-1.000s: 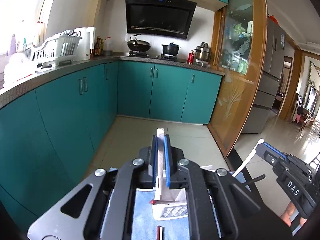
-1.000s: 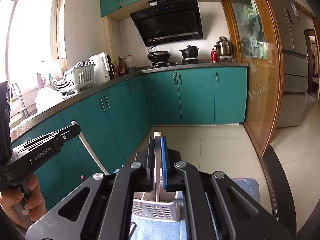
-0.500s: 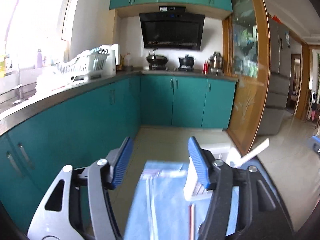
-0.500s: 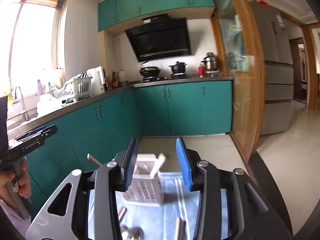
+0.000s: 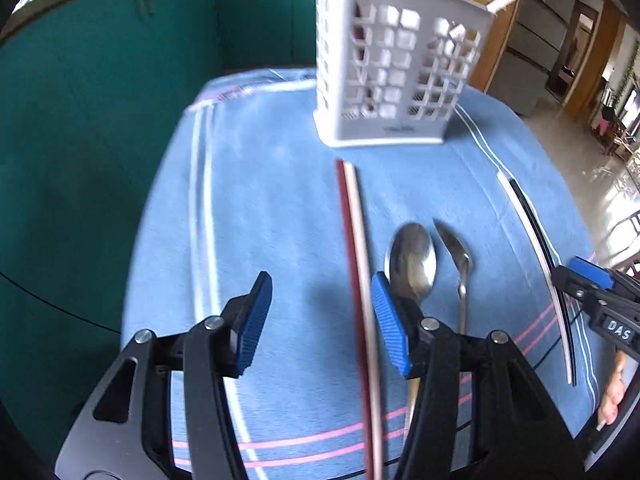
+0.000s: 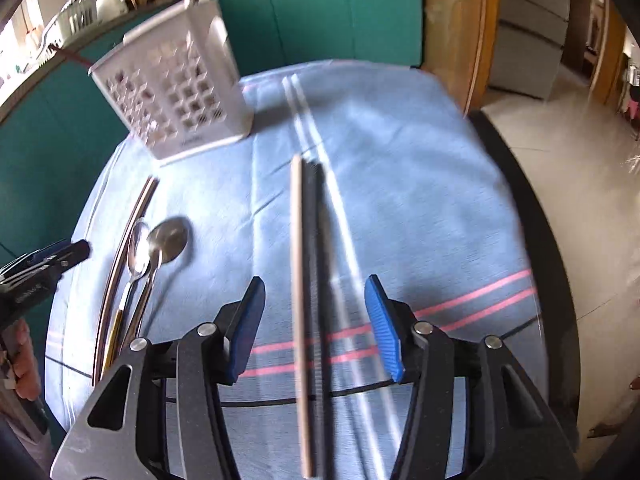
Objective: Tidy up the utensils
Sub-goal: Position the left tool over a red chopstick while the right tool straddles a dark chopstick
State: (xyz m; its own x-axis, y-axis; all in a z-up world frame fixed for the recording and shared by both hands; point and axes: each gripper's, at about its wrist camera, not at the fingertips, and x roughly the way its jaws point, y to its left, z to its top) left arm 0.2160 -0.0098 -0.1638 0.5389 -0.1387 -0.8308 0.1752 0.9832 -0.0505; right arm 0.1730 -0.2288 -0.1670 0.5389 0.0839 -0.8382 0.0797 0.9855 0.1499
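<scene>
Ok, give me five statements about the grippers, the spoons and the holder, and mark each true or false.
1. The left gripper is open. True.
2. The white utensil holder lies tipped on its side. False: it stands upright on the blue cloth.
3. Two metal spoons lie side by side on the cloth. True.
4. The right gripper is clamped on a spoon. False: it is open and holds nothing, above a chopstick pair.
5. The holder is empty. False: sticks poke out of it.
</scene>
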